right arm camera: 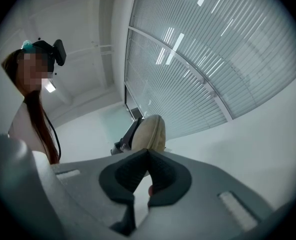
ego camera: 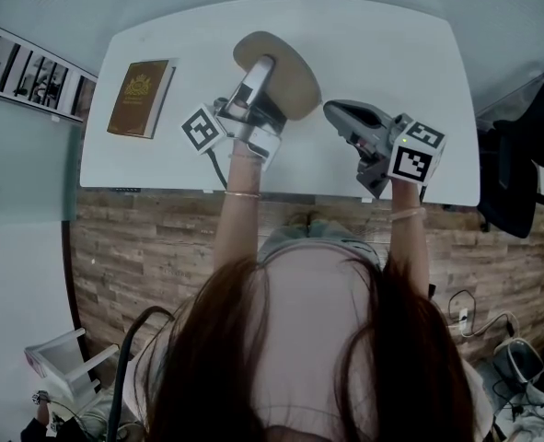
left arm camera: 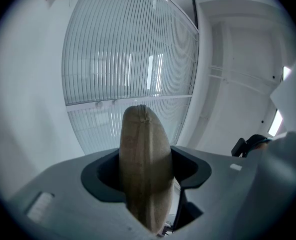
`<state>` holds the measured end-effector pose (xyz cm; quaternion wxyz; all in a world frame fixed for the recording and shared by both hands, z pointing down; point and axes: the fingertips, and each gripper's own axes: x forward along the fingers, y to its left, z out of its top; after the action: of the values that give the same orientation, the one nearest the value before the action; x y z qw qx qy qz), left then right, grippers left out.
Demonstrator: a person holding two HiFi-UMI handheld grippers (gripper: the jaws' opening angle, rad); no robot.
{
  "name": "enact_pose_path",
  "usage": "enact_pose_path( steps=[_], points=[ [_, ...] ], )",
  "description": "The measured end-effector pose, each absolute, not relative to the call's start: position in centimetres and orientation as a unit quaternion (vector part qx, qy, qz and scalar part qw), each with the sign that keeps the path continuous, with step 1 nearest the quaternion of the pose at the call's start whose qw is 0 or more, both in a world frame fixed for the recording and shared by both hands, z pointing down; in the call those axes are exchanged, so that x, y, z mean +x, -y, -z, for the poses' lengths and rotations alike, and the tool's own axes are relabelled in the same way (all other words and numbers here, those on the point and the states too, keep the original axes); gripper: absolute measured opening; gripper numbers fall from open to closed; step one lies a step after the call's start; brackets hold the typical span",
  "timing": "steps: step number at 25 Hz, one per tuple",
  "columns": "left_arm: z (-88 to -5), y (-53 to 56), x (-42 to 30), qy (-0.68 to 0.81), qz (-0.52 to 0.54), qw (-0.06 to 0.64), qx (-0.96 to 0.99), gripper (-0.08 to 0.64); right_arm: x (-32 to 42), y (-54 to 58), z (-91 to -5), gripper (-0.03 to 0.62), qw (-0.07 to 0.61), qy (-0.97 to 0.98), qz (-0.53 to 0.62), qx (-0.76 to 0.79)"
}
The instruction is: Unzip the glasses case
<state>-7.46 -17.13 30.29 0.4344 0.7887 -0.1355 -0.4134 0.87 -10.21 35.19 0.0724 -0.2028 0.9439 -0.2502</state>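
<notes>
Case (ego camera: 295, 86): tan, oval, raised over table (ego camera: 382, 44), narrow edge toward left gripper's camera.
Left gripper (ego camera: 260, 70): jaws spread wide, clamped on case's two flanks.
Right gripper (ego camera: 334, 110): jaws pressed together, tip just right of case's edge; contact with case not discernible.
Book (ego camera: 141, 98): brown, flat on table's left part, well apart from case.

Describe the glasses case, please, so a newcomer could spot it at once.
Start at the white table. Near its middle, the left gripper clamps a tan, oval glasses case. Unlike the flat brown book to its left, it is rounded and gripped.
</notes>
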Motion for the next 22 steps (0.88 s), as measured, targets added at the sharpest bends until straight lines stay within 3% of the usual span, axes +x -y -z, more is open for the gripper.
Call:
enact_pose_path(
  steps=[22],
  points=[
    [-31.4,17.0,-8.1,0.166,0.423,0.440,0.774,0.281,-0.6,8.9,-36.9,0.003,0.037,-0.948,0.270,-0.164]
  ],
)
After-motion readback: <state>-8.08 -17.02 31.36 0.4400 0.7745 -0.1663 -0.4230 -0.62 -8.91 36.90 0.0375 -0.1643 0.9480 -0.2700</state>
